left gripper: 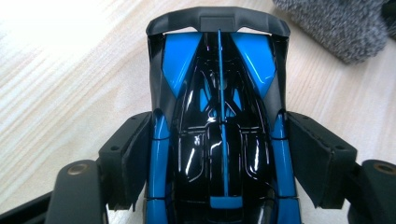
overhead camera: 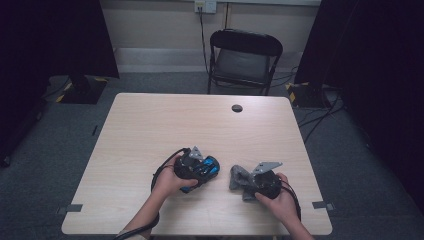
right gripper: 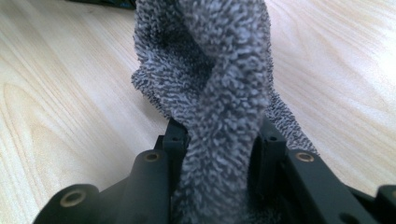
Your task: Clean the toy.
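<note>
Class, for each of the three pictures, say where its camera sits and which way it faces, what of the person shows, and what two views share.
High view: above the person's side, facing forward and down on the table; both forearms and hands show.
Left gripper view: rides the left hand-held gripper, looking along its jaws, which clasp the toy car.
Right gripper view: rides the right hand-held gripper, looking along jaws pinching the grey cloth.
Shared: the left gripper view and the right gripper view both show the cloth.
</note>
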`<state>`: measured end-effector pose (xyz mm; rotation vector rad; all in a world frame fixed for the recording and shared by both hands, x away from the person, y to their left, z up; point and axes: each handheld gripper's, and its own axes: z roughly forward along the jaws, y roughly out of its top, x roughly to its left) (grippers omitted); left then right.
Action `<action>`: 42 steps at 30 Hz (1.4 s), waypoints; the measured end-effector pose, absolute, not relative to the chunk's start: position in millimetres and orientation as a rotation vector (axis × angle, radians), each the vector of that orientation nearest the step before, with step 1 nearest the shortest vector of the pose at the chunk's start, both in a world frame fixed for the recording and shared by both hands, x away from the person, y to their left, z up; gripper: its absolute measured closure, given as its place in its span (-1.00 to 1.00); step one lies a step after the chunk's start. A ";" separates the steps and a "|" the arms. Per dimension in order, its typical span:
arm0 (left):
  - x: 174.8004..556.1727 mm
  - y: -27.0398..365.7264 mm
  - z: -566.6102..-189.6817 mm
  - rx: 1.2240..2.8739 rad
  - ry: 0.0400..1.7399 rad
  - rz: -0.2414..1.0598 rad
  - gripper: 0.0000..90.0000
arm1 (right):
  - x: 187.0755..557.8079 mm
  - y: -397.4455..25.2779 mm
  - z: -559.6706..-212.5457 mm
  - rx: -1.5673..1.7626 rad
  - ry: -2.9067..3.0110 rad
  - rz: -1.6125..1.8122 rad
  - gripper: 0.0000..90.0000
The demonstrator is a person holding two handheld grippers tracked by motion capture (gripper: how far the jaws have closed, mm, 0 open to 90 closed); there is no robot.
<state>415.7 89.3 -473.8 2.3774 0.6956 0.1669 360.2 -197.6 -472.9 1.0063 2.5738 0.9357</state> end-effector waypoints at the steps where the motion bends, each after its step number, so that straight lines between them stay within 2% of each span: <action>1: 415.6 90.0 -473.5 2.371 0.696 0.164 -0.39 | 360.2 -197.3 -472.8 1.005 2.574 0.933 0.43; 12: 413.1 96.7 -464.5 2.324 0.702 0.173 -0.38 | 360.0 -195.2 -471.8 1.000 2.564 0.936 0.39; 20: 413.0 94.3 -472.2 2.369 0.681 0.176 -0.38 | 361.4 -194.5 -471.9 1.007 2.570 0.930 0.39; 31: 413.8 84.1 -472.5 2.352 0.669 0.241 -0.38 | 360.6 -194.4 -472.4 1.003 2.571 0.931 0.37; 33: 415.2 80.5 -472.0 2.351 0.669 0.271 -0.43 | 360.6 -194.6 -472.6 1.004 2.571 0.934 0.37; 35: 418.1 77.1 -471.9 2.343 0.705 0.272 -0.58 | 360.6 -194.3 -472.5 1.002 2.572 0.930 0.37; 42: 420.3 69.1 -479.5 2.362 0.701 0.217 -0.62 | 360.7 -194.3 -472.7 0.998 2.573 0.928 0.38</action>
